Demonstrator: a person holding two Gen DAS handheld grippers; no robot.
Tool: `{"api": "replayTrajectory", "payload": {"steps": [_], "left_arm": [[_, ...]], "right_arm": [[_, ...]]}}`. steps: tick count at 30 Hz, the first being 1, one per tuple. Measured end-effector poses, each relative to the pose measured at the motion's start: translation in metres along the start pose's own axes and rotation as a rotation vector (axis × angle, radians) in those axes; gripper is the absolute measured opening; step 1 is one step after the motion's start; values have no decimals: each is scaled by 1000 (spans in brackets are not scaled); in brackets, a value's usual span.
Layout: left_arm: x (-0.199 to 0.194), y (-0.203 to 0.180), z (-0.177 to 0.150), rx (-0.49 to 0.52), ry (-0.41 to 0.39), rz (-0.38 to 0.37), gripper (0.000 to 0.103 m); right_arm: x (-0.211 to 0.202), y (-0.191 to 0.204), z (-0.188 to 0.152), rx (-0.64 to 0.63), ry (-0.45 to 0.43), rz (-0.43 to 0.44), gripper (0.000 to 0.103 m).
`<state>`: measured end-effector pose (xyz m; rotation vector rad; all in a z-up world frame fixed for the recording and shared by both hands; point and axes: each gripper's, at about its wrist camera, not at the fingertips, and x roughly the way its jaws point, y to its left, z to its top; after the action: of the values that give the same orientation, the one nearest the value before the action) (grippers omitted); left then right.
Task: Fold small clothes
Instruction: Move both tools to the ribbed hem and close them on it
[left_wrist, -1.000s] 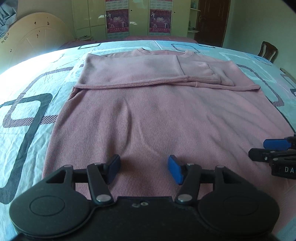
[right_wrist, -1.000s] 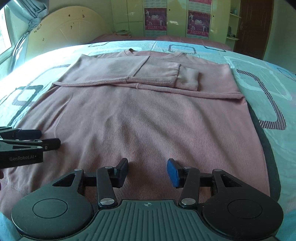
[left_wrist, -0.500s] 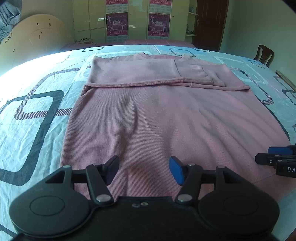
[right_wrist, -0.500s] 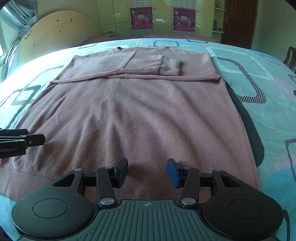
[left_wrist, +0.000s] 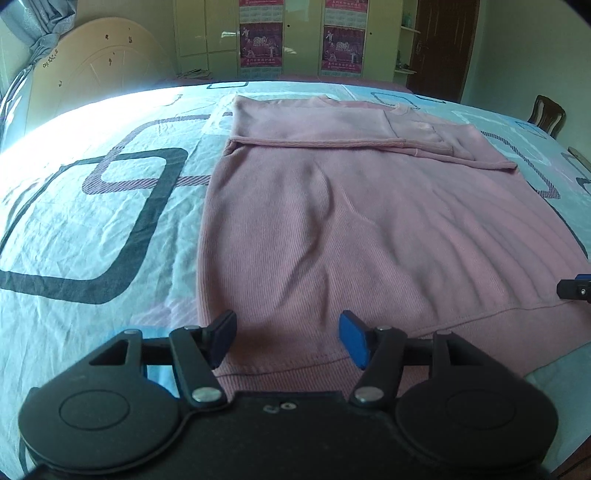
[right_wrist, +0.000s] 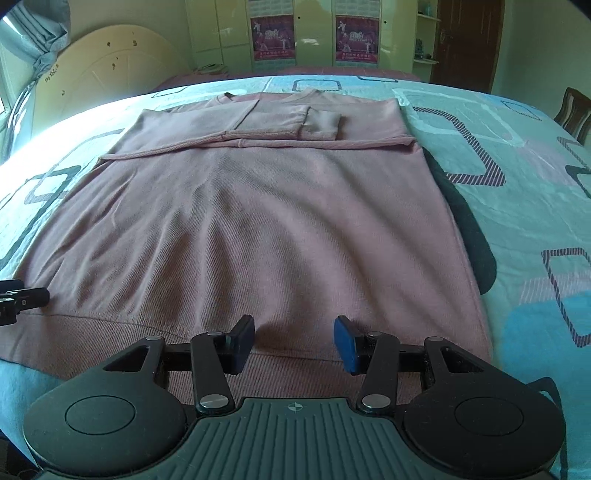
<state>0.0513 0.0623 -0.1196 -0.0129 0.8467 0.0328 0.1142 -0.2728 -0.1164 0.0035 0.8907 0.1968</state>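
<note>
sunlit bedding filled both views: a pale blue bedsheet (left_wrist: 110, 221) printed with dark rounded squares, with a cream headboard (right_wrist: 99, 70) leaning at the far left, yellow-green wardrobe doors (right_wrist: 221, 33) carrying two posters behind it, and a dark wooden door (left_wrist: 447, 44) to the right. a wooden chair (left_wrist: 550, 114) stood past the bed's right edge.

on the sheet lay a pink sweater (left_wrist: 369, 229), spread flat with its hem toward the cameras and its neckline at the far end. both sleeves (right_wrist: 258, 122) were folded across the chest, one overlapping the other, the cuff resting near the middle.

the left gripper (left_wrist: 288, 338) hovered over the hem near the sweater's left corner, its blue pads spread wide with nothing between them. the right gripper (right_wrist: 293, 341) sat over the hem toward the right side, likewise spread apart and holding nothing. whether either pad touched the fabric could not be told.
</note>
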Motion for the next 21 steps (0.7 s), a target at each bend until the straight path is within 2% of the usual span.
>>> {"api": "replayTrajectory", "payload": {"steps": [3,5,7,9,14,19,21], "left_arm": [[-9,14,-3,-8,-14,28,61],[-12,25,-6,-41,-2,33,61],[-12,36,-11,-82,22,35,60],[-13,45,-17,-118,45,16,58],[-12,46,-22,-146,68,-55,44],[-5,39,-25,-162,108,-150,41],[-2,37,-26,-168,100,-162,41]], "right_arm": [[-10,-17,-3,22,-6,-45,49],[-14,-30,-7,46,-5,-80,54],[-19,-41,-11,68,-17,-111,70],[-22,-51,-14,88,-18,-139,70],[-22,-67,-22,151,4,-159,70],[-20,-73,-30,201,26,-146,70],[-18,-74,-33,221,33,-124,70]]}}
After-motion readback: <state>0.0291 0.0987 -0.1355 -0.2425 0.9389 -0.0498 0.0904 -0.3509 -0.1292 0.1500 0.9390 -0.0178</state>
